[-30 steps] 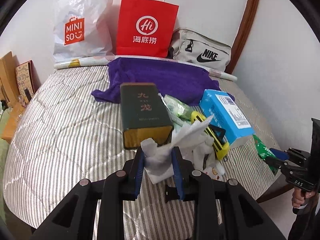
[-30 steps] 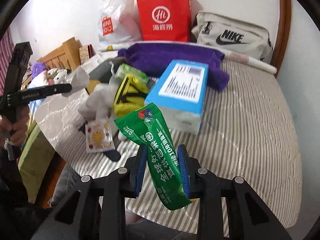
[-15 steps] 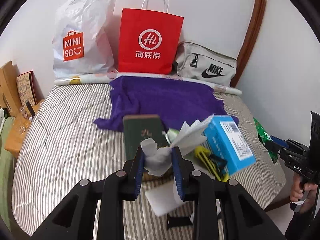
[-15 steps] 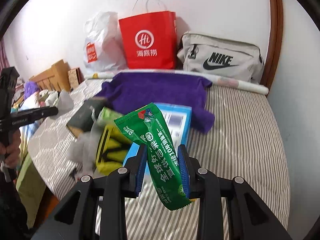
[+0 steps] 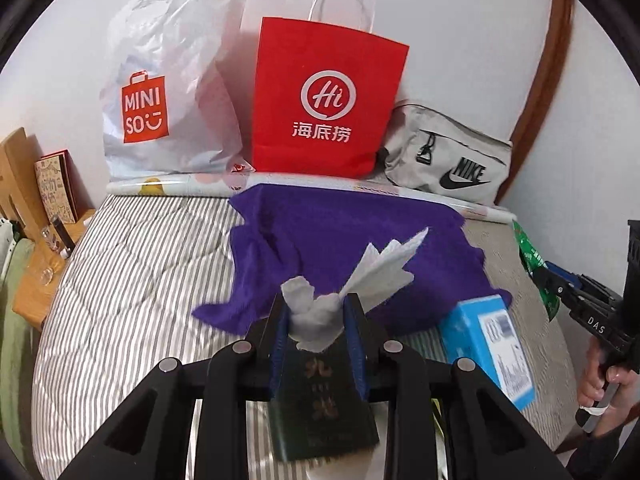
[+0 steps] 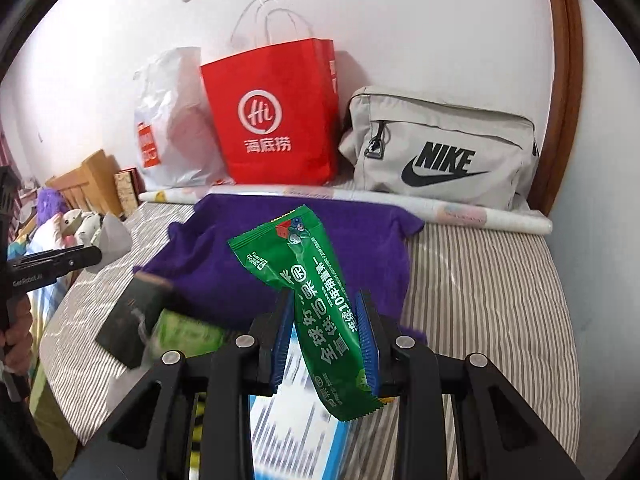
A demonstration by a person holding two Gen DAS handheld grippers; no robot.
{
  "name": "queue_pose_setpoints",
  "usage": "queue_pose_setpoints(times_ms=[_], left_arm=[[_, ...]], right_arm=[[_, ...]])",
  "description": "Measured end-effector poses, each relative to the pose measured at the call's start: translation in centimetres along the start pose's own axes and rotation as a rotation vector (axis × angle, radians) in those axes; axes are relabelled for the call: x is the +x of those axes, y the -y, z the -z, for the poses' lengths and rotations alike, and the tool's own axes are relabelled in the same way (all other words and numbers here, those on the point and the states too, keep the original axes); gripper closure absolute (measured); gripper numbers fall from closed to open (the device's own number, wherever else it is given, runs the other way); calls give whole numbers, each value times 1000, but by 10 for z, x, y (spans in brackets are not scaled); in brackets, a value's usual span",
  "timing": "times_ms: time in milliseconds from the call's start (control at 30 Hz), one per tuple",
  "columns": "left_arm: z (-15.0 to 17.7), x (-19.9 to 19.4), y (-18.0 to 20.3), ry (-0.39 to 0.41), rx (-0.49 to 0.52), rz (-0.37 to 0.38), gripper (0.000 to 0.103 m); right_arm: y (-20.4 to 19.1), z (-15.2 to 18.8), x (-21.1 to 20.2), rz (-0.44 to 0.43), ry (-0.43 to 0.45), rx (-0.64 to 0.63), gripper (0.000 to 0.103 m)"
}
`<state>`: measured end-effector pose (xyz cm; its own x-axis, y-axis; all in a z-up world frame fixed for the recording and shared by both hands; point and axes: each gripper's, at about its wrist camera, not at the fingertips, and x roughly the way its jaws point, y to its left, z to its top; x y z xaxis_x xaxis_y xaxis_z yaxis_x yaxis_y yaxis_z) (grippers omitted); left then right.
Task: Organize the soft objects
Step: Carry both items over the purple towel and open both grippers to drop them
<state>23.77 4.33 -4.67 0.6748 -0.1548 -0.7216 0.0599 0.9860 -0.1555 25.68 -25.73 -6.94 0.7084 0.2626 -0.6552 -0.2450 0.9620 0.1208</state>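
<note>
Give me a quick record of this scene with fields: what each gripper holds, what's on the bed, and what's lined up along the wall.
left gripper: shut on white tissue, held above the bed
right gripper: shut on green packet, held above the bed
bed: striped cover; purple towel spread out, dark green box and blue box in front of it
along wall: white Miniso bag, red paper bag, grey Nike bag
below the bags: patterned roll lying lengthwise

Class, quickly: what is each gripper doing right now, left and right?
Left gripper: shut on a crumpled white tissue.
Right gripper: shut on a green snack packet.
</note>
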Motion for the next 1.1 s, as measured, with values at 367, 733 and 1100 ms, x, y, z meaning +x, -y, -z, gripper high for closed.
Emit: queue_pose_setpoints(times_ms=[367,733,1100], left_arm=[[-43,73,-9,-71,0,-33,77],[-76,140,-20,-144,4,-30,77],[-90,184,-20,-207,4,-12,77]], right_arm=[[9,-27,64,-18,-36,32,72],[23,-32,123,-10,-136,25,72],[30,-33,150,0,-193,25,71]])
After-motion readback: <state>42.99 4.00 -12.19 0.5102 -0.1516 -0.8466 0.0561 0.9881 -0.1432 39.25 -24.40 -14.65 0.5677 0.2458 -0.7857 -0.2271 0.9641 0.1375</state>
